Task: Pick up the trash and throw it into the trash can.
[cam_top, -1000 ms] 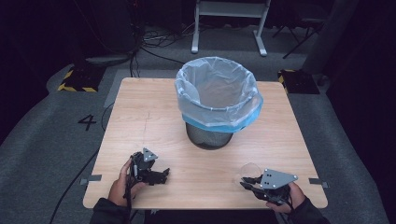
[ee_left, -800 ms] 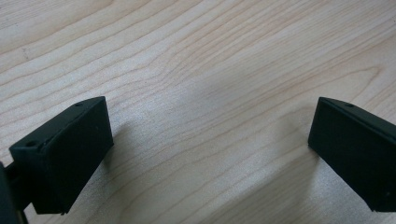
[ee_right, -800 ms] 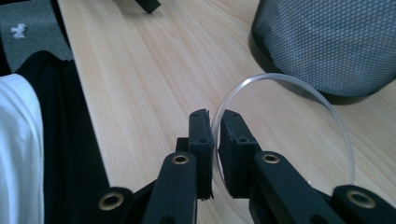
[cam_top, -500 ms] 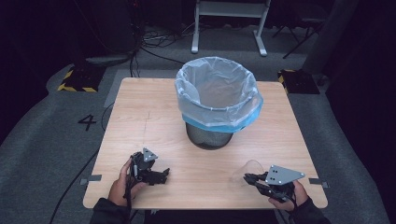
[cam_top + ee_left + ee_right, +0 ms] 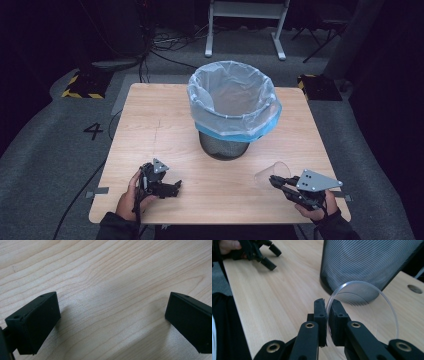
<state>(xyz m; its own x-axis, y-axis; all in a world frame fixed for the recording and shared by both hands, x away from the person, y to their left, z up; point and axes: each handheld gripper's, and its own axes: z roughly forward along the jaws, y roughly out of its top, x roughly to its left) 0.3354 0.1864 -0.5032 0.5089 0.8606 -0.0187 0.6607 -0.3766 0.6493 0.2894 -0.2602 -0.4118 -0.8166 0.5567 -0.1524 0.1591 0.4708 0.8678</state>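
The right gripper (image 5: pixel 327 315) is pinching the rim of a clear plastic cup (image 5: pixel 364 315) between its jaws, the cup lying just ahead of them on the desk (image 5: pixel 165 130). Beyond the cup is standing a mesh bin (image 5: pixel 372 262). The left gripper (image 5: pixel 110 322) is resting low over bare desk, jaws spread wide.

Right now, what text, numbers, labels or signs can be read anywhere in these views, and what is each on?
"4": a dark numeral on the grey floor left of the table, at.
Nothing readable on the mesh bin, its plastic liner, the clear plastic cup or either hand-held gripper.
The yellow-black striped blocks carry hazard stripes, no words.
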